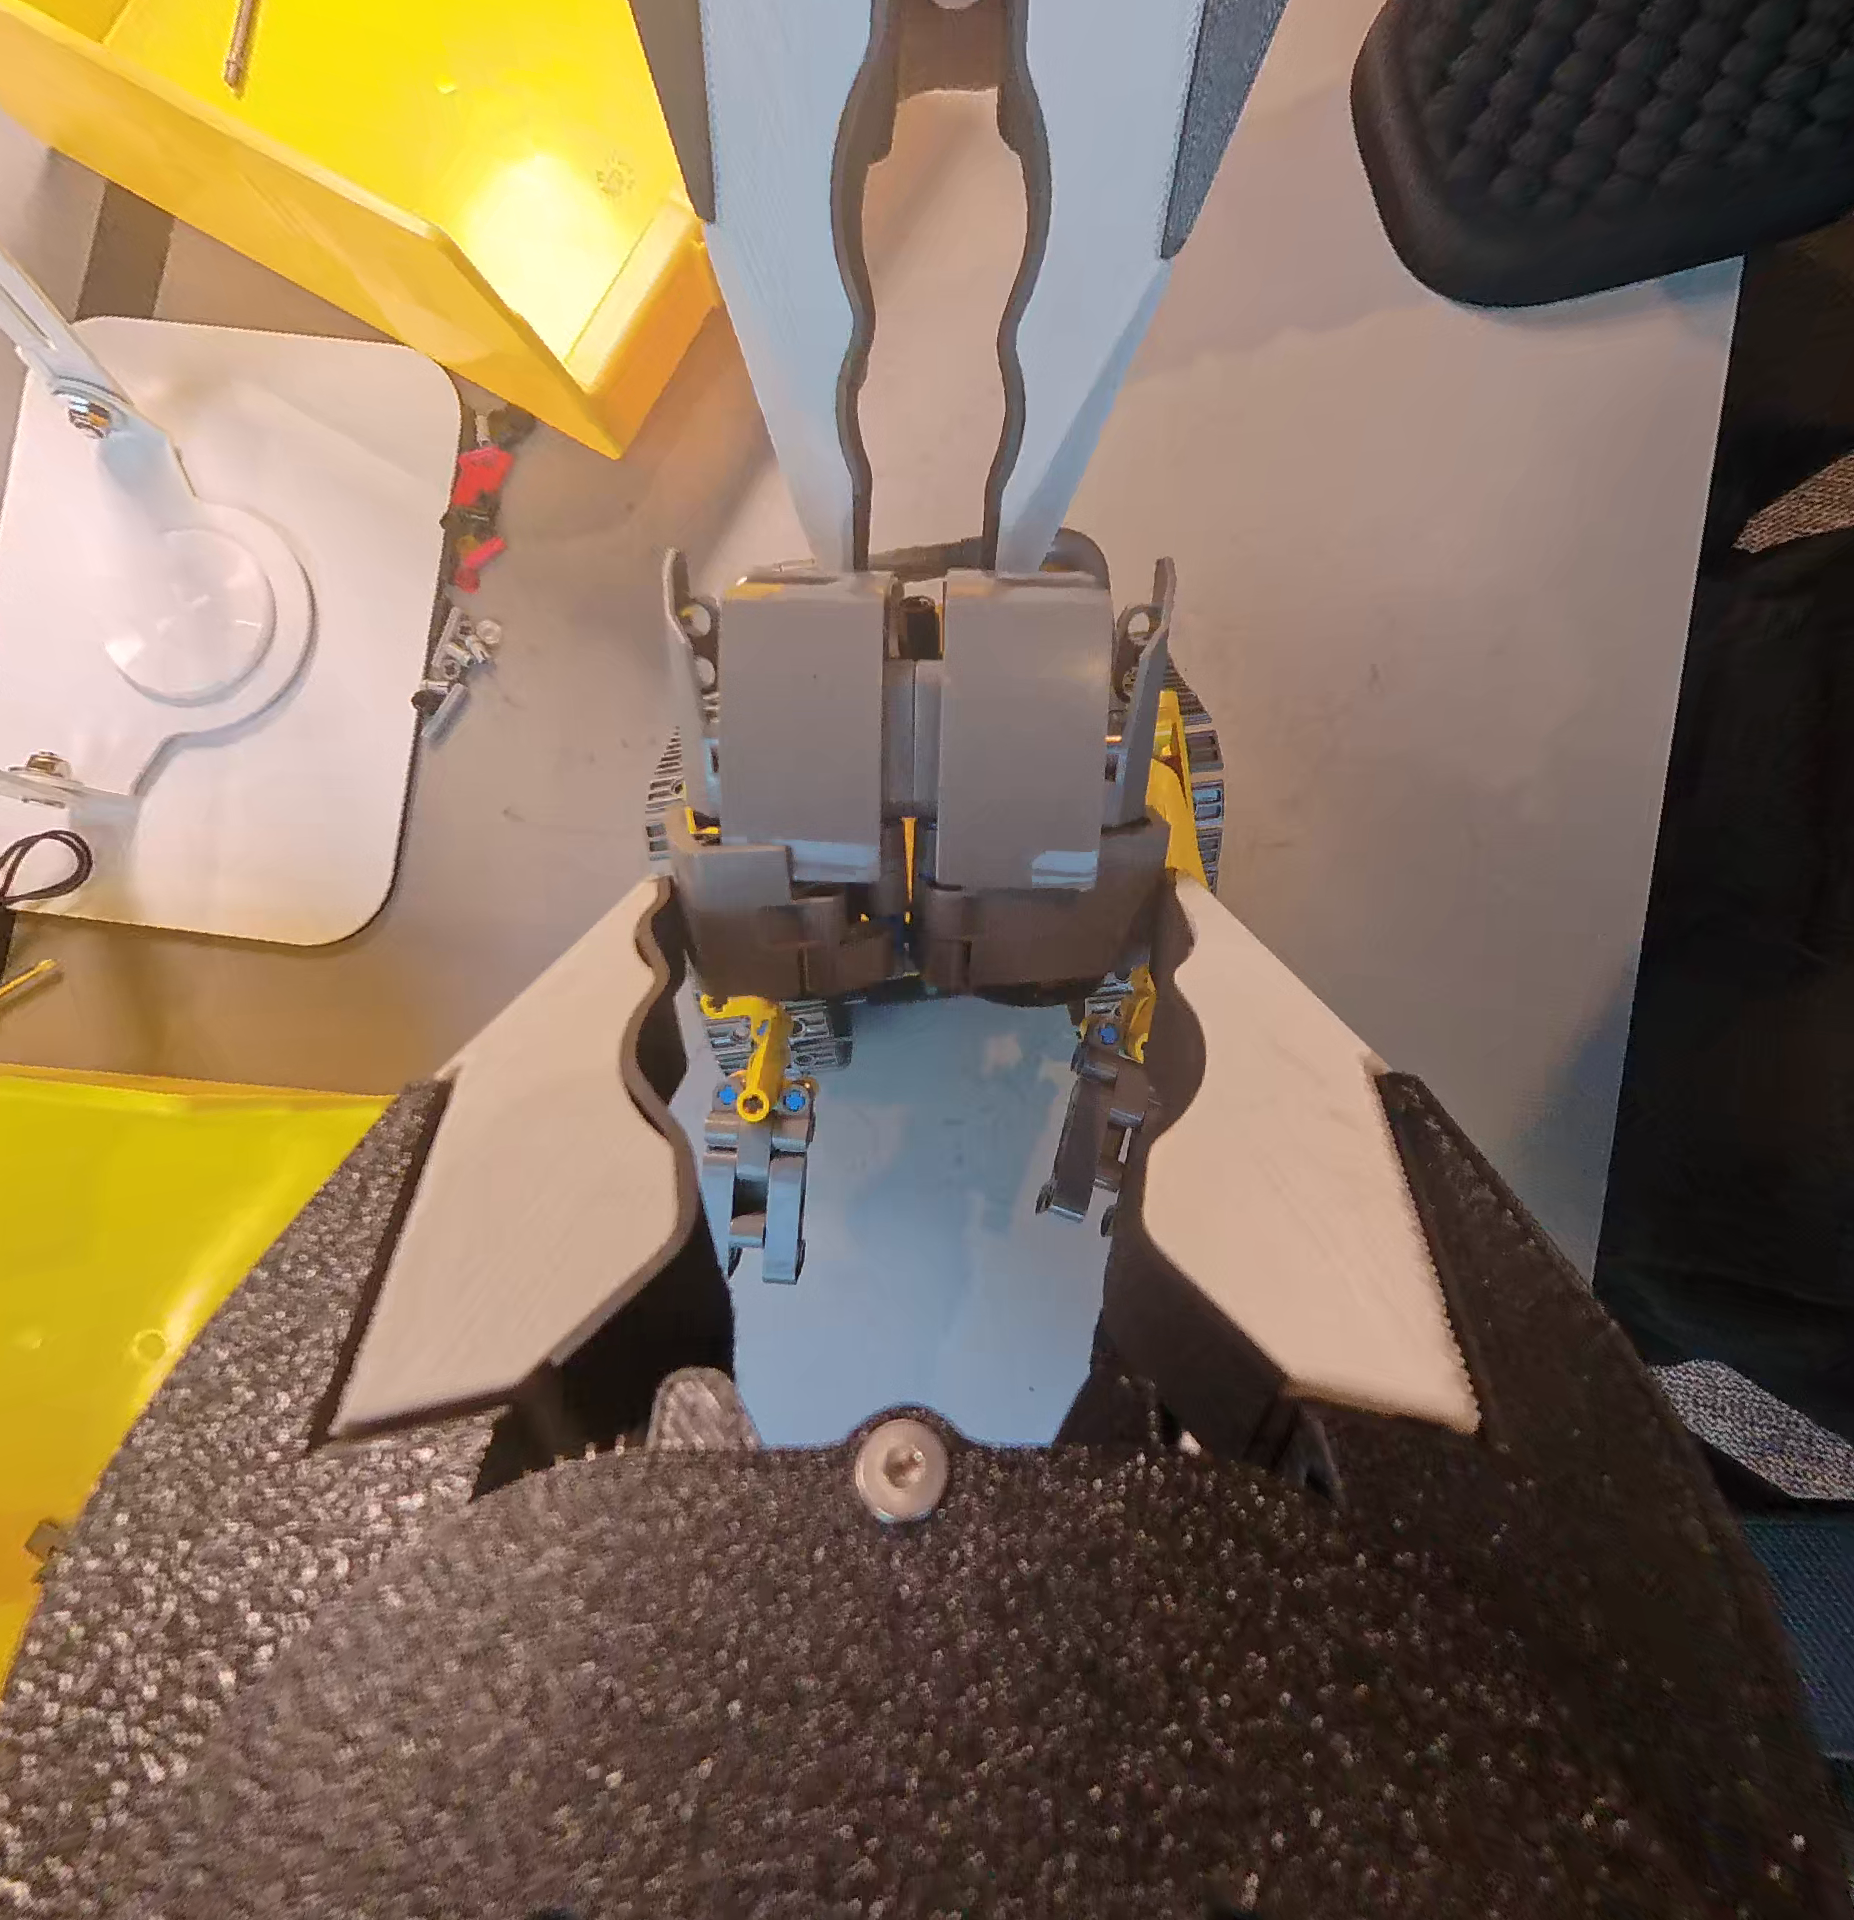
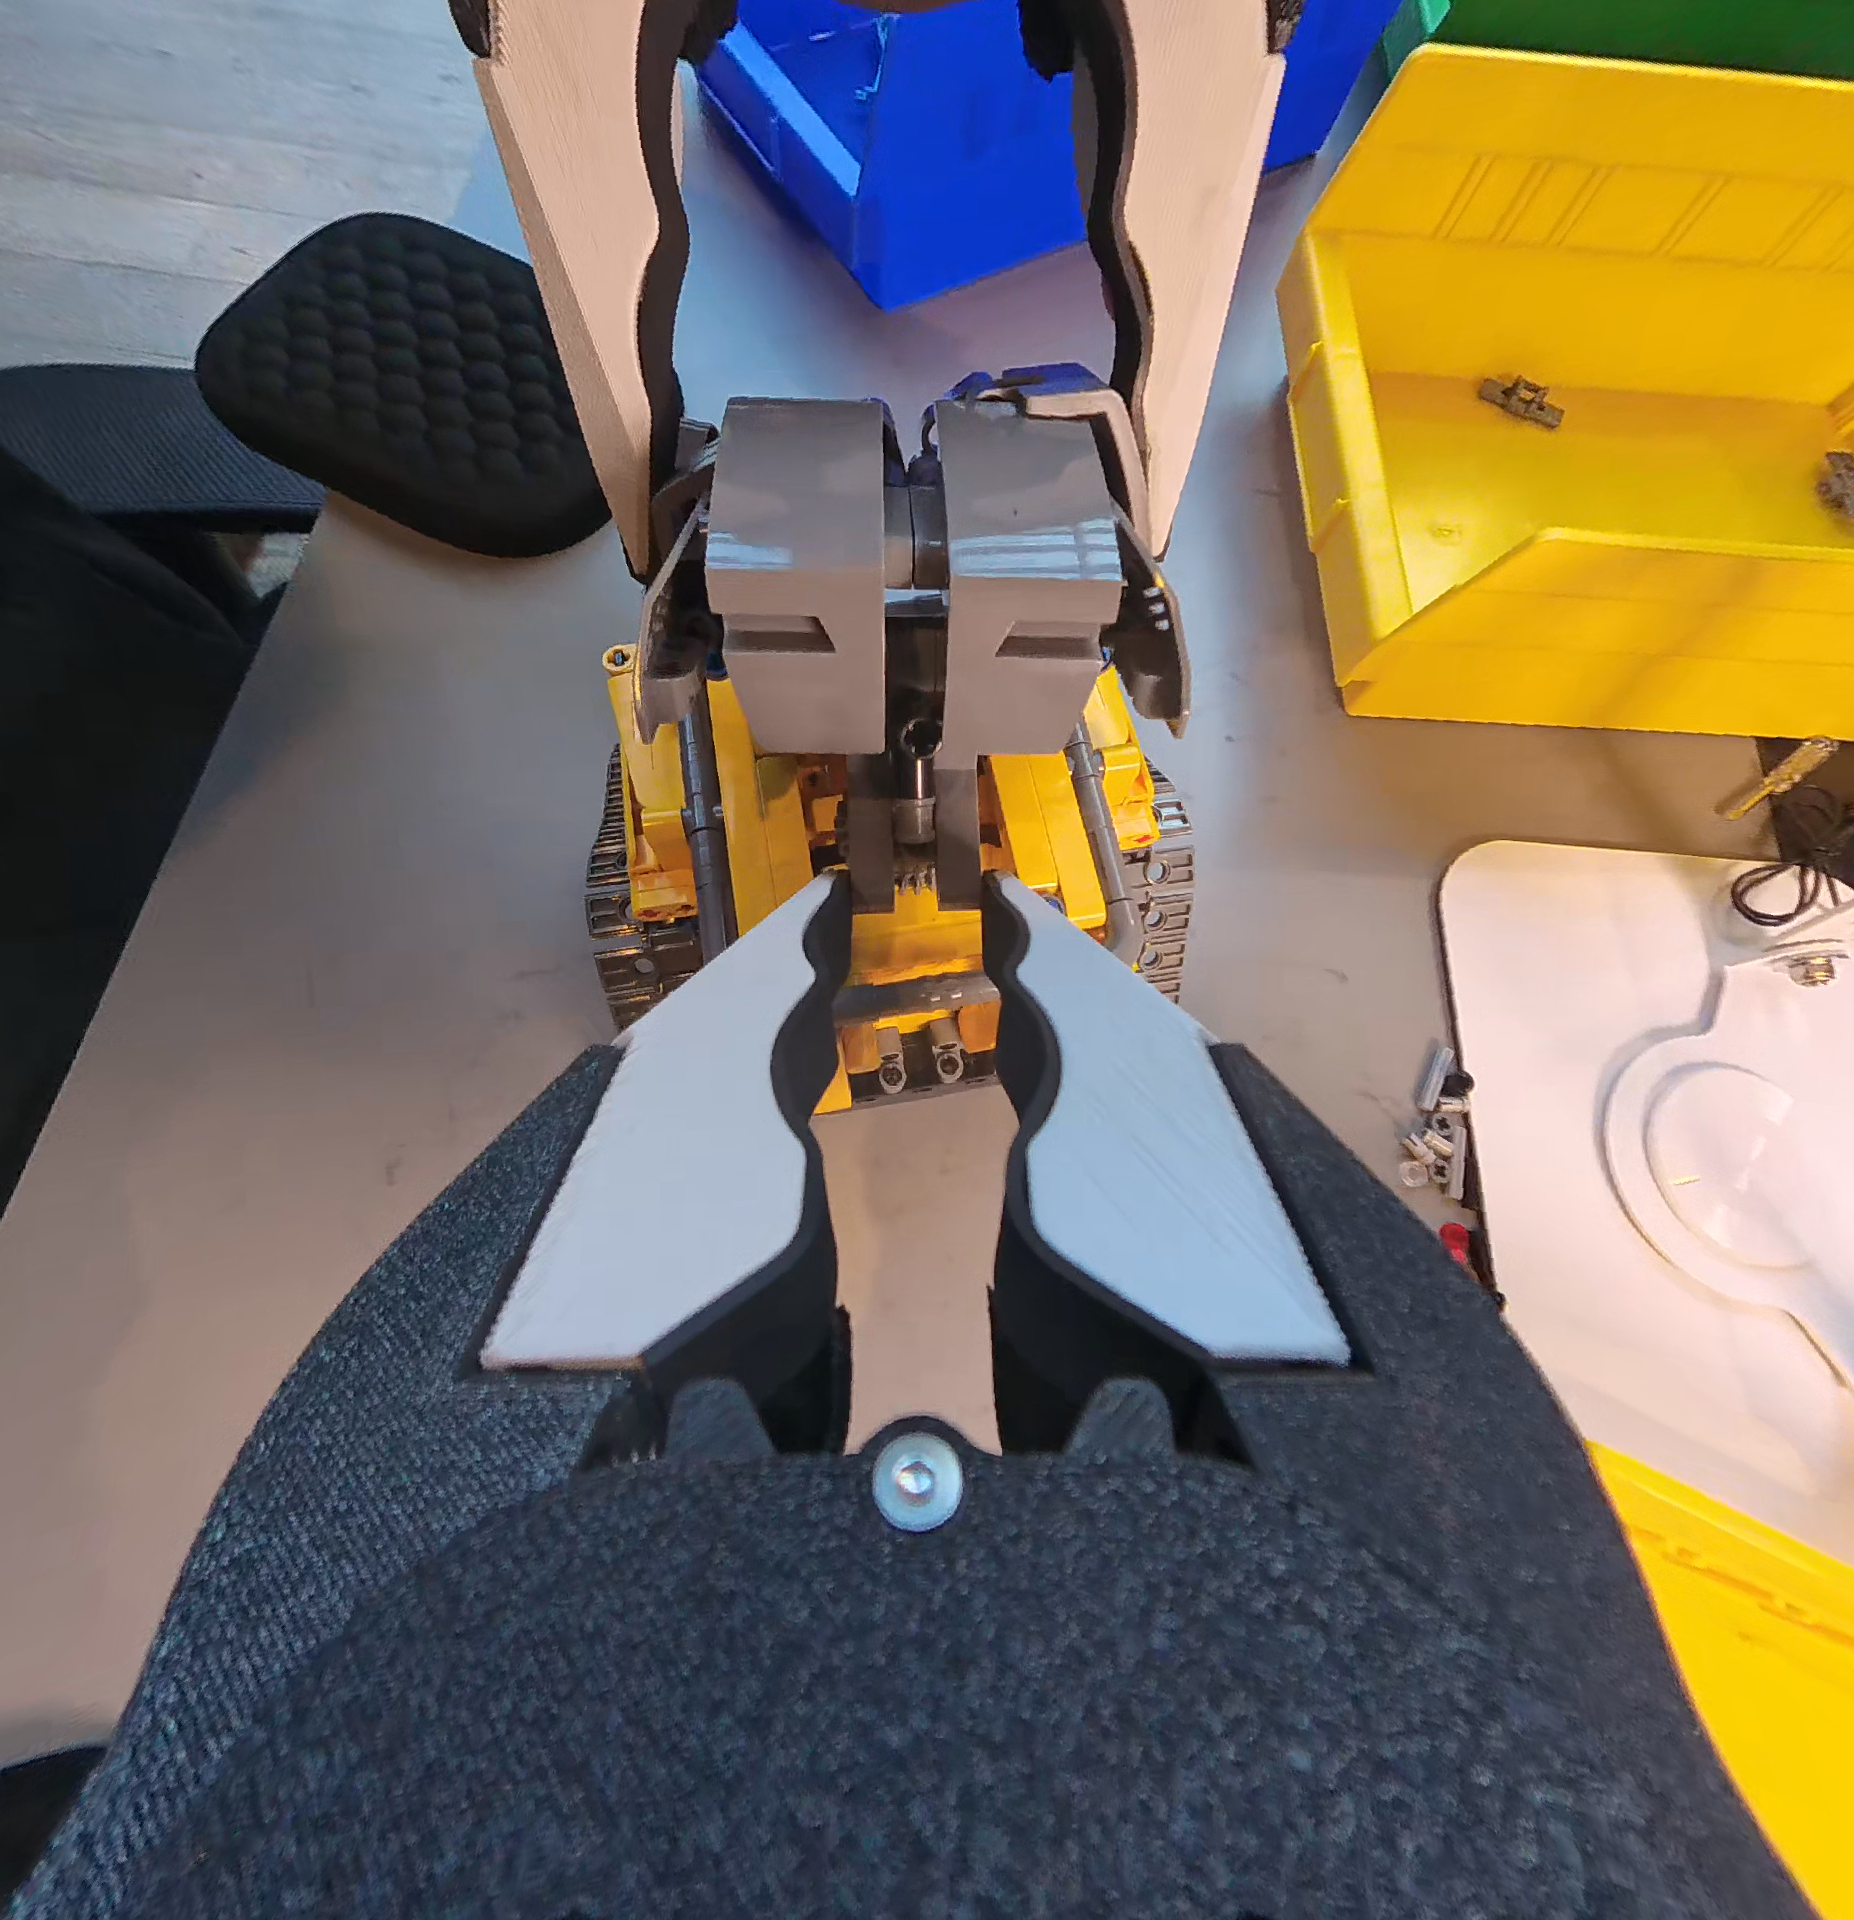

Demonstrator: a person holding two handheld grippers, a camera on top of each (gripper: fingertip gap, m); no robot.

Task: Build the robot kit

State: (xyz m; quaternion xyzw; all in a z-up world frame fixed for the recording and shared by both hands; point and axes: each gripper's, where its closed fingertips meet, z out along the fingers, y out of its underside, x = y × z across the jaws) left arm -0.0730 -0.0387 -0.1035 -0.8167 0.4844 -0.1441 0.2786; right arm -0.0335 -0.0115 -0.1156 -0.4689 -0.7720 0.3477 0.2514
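Observation:
A toy brick robot stands on the grey table [image 2: 331, 935], with a grey two-lobed head [image 1: 907, 727], a yellow body [image 2: 767, 821] and dark tracks [image 2: 632, 935]. My left gripper [image 1: 918, 904] has its fingers pressed against both sides of the head's dark lower front. In the right wrist view it [image 2: 902, 540] comes in from the top around the head [image 2: 798, 540]. My right gripper [image 2: 910, 883] is closed on the grey neck posts behind the head. In the left wrist view it [image 1: 933, 556] reaches in from the top.
A yellow bin [image 2: 1577, 623] with small grey parts and a blue bin [image 2: 944, 177] stand near the model. A white plate [image 2: 1577, 987] with a clear lens piece and loose small parts [image 2: 1437, 1132] lie beside it. A black chair armrest [image 2: 403, 384] overhangs the table edge. My right fingertips sit around 6 cm from my left ones. From either gripper's tips it is about 25 cm to the white plate [image 2: 1577, 987].

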